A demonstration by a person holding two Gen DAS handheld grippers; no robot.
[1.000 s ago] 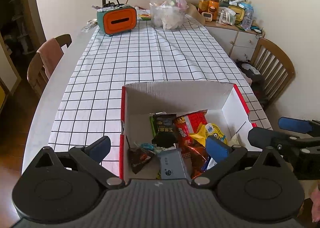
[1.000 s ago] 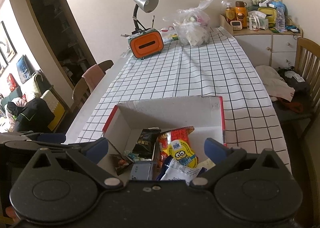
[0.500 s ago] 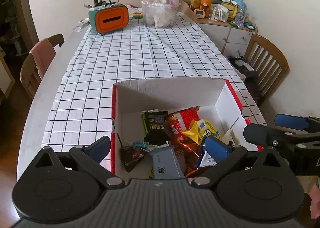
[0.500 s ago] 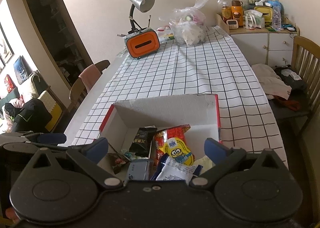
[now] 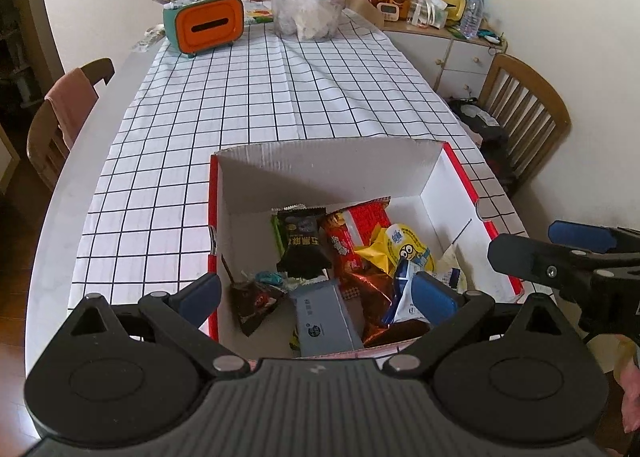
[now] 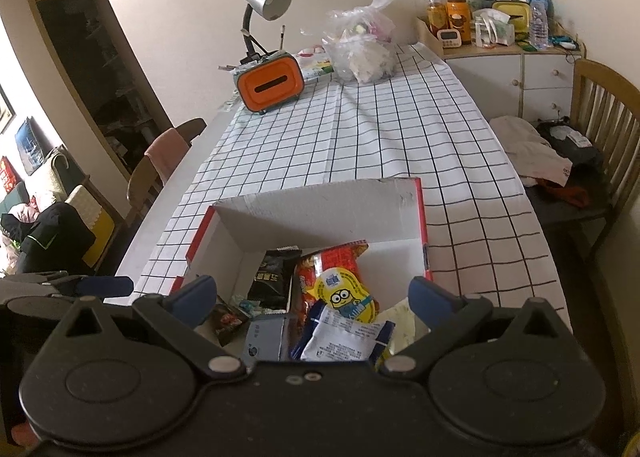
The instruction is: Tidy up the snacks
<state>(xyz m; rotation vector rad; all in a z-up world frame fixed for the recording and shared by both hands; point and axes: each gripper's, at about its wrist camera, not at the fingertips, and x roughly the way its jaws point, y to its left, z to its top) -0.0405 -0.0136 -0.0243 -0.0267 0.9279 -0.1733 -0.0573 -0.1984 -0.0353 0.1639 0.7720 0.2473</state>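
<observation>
1. The table (image 5: 256, 105), under a checked cloth, carries an orange tissue box (image 5: 210, 25) and a clear bag (image 5: 310, 7) at its far end; the cloth around the near box is bare of loose packets.
2. The red-and-white box (image 5: 444, 193) sits at the near edge, open on top. Over the last second both cameras have drifted only slightly; the box has not shifted on the cloth.
3. The snacks all lie inside it in a loose heap: a black packet (image 5: 302, 245), a red packet (image 5: 352, 229), a yellow cartoon packet (image 5: 408, 249) and a grey carton (image 5: 322, 313).
4. The left gripper (image 5: 316, 293) hovers over the box's near rim, jaws wide, holding nothing.
5. The right gripper (image 6: 312, 297) likewise hangs spread wide and empty over the heap.
6. Nothing has left or entered the box in that second, so this fits either gathering just completed or sorting about to start.
</observation>
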